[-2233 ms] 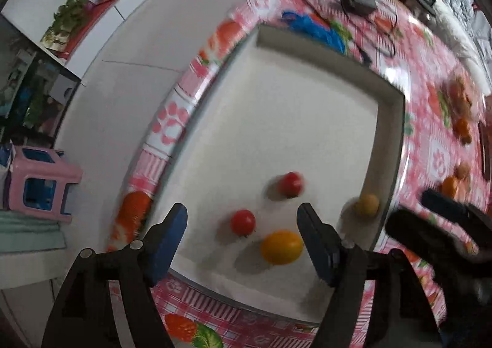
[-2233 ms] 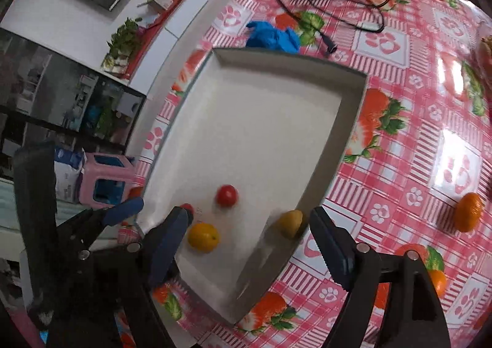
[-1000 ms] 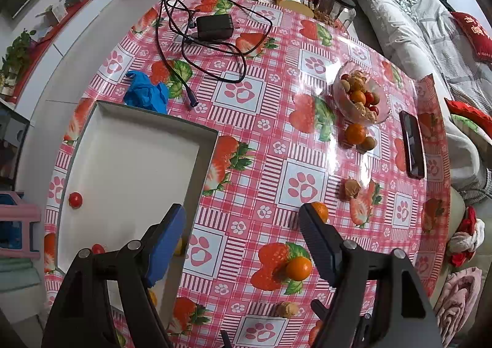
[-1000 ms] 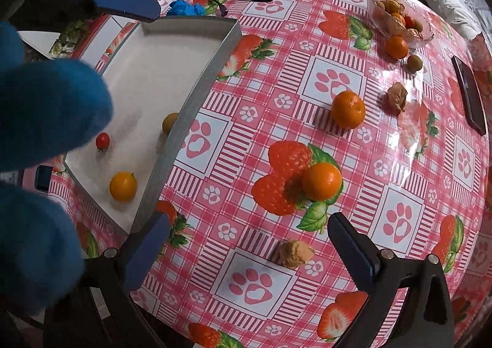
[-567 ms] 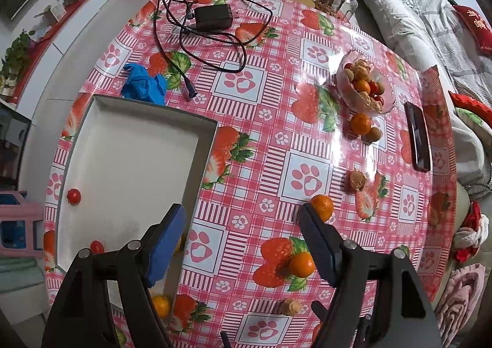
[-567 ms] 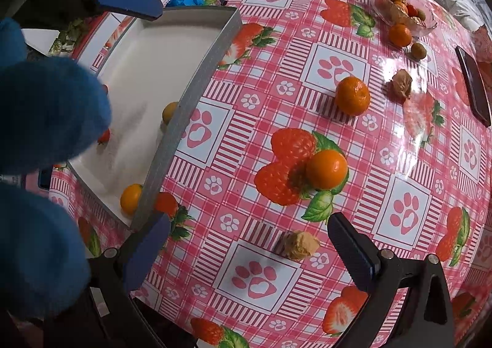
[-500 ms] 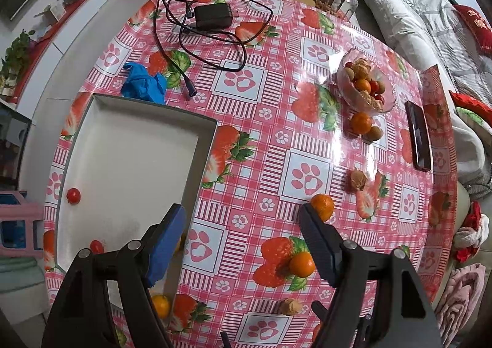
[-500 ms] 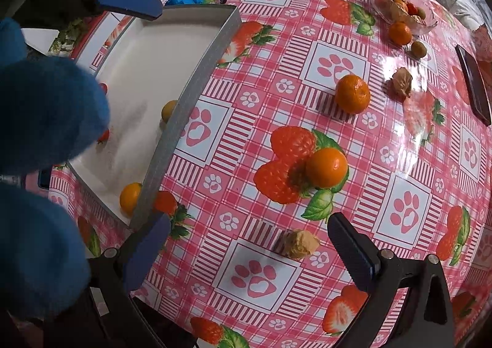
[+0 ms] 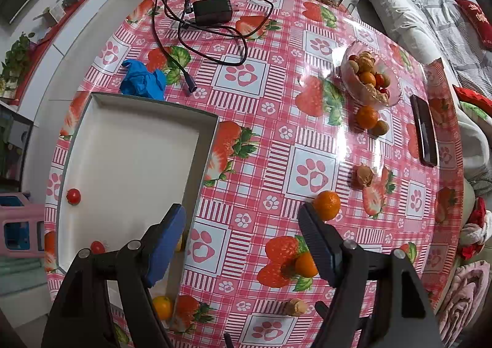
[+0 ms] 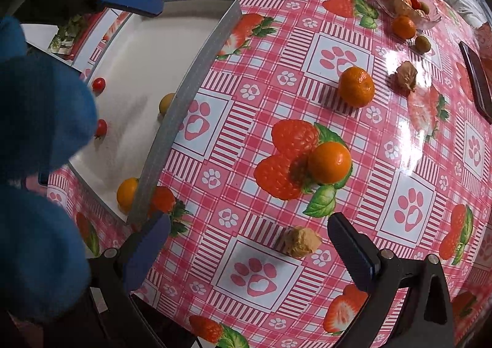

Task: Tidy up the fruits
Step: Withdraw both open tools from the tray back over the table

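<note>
A white tray (image 9: 129, 145) (image 10: 196, 49) lies at the table's left side. It holds two red cherry tomatoes (image 9: 73, 195) (image 10: 99, 83), a yellow fruit (image 10: 166, 103) and an orange fruit (image 9: 162, 307) (image 10: 126, 191). Two oranges (image 10: 356, 91) (image 10: 329, 162) and walnuts (image 10: 299, 241) lie loose on the strawberry-print cloth. My left gripper (image 9: 243, 240) is open and empty, high above the table. My right gripper (image 10: 249, 246) is open and empty, just above the near walnut.
A glass bowl (image 9: 370, 80) of mixed fruit stands at the far right, with an orange (image 9: 366, 117) and a small nut beside it. A black phone (image 9: 424, 129), a power adapter with cable (image 9: 212, 11) and a blue glove (image 9: 143, 80) lie on the table.
Both grippers have pulled back from over the tray and now look over the open table. In the last half second almost nothing has moved.
</note>
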A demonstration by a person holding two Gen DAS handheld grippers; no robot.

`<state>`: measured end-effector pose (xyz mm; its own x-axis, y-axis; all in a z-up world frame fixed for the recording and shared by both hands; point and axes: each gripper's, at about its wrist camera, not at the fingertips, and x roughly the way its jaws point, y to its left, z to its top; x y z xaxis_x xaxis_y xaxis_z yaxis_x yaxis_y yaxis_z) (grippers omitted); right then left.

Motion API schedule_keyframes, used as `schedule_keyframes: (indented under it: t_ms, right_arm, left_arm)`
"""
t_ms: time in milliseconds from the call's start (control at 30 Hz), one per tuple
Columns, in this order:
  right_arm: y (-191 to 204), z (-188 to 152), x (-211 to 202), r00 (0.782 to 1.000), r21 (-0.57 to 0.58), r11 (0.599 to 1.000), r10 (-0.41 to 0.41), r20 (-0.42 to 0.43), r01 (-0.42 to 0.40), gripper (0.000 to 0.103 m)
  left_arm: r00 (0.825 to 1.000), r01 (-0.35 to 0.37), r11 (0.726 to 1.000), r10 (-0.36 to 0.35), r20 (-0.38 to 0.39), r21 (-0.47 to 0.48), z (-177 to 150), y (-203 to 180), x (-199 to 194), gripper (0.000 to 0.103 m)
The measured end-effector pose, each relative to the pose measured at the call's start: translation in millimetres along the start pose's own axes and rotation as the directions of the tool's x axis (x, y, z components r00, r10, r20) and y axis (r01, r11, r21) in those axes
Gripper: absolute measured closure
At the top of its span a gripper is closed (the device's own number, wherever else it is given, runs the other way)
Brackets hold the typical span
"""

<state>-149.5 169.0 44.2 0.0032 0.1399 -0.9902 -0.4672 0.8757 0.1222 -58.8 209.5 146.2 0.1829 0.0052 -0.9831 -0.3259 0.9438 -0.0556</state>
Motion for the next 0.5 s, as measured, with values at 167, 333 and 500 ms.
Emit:
schedule_keyframes:
  t_ms: [167,333,500]
  right_arm:
    - [-2,-8,-4,0.999,-0.008,0.999,-0.032,0.006,0.032,0.0]
    - [-64,-24,-34,0.97,0.16,0.973,-0.19,0.148,0.166,0.0]
    - [-161,-33,-33,0.906,0.409,0.875,-0.366,0.212,0.258,0.0]
  left_arm:
    - [0.997,-0.078,0.996,0.077,0.021,0.044,-1,-2,3,0.024]
    - [0.988,-0.155,0.979,0.153,0.022,0.131,-8,-9,11,0.024]
    - [0.99,-0.132,0.968,0.138,-0.016,0.213,-26,-30,21,0.024]
